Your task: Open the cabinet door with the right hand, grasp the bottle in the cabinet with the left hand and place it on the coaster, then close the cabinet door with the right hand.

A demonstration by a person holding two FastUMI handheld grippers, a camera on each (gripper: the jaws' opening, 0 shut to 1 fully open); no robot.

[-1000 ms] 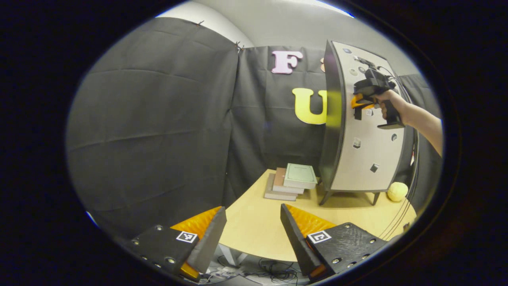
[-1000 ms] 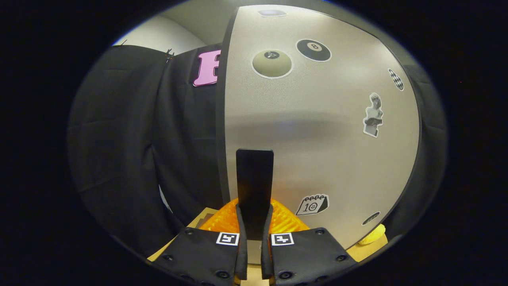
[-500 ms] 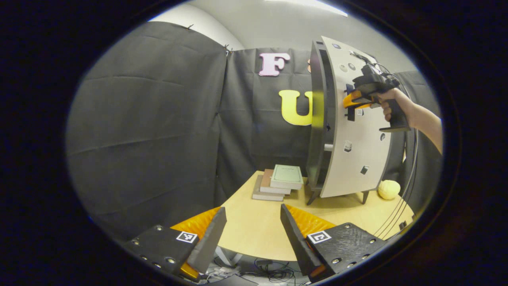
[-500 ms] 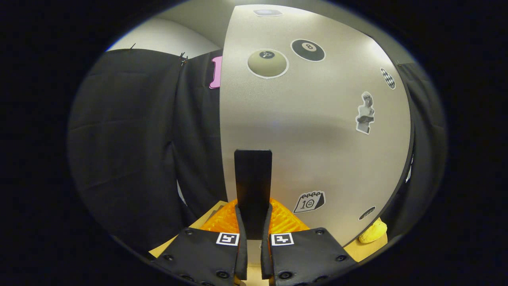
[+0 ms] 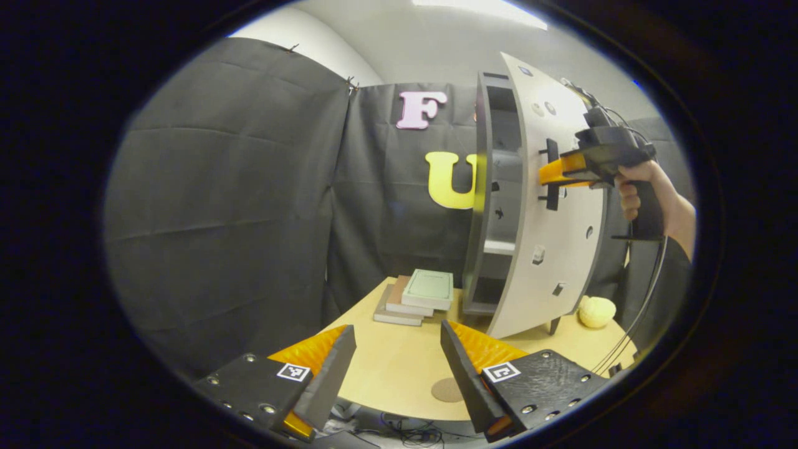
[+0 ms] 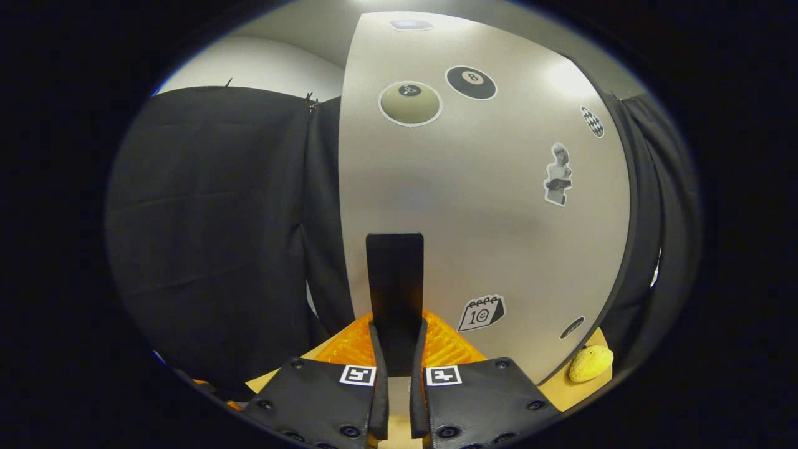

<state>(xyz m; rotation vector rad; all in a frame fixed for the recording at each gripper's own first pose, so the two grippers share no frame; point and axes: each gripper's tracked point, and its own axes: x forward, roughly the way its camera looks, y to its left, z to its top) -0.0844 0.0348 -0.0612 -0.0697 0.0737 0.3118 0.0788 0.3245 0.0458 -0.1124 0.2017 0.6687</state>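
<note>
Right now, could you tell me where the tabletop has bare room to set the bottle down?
The pale wooden tabletop is bare in front, between the stack of books and the round brown coaster near the left gripper. It is crowded farther back: the grey cabinet door, swung out over the table, and the yellow ball.

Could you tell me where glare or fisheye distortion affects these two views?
Right gripper view: a bright glare patch sits high on the cabinet door, whose edges bow outward. Left gripper view: a ceiling light blows out at the top, the door curves strongly, and everything stays sharp.
</note>
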